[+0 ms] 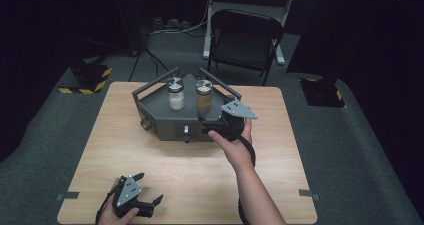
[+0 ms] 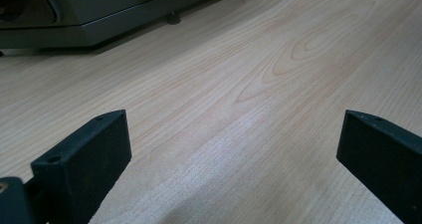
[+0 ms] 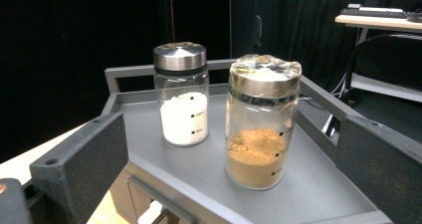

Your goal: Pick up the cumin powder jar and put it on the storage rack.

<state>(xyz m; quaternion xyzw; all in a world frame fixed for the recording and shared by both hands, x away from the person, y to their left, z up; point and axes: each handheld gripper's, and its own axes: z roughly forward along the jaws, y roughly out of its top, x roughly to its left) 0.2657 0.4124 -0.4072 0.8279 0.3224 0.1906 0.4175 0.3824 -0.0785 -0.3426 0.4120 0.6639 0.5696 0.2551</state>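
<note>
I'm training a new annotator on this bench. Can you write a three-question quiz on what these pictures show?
1. True or false: the right gripper is clamped on a jar.
2. Which jar sits nearer the right gripper: A) the jar of brown powder, B) the jar of white powder?
3. Fill in: both jars stand upright on top of the grey ___.

Key
1. False: in the right gripper view its jaws stand apart, short of the jars.
2. A.
3. Stand. The left gripper, jaws apart, is low over the wooden table.
</note>
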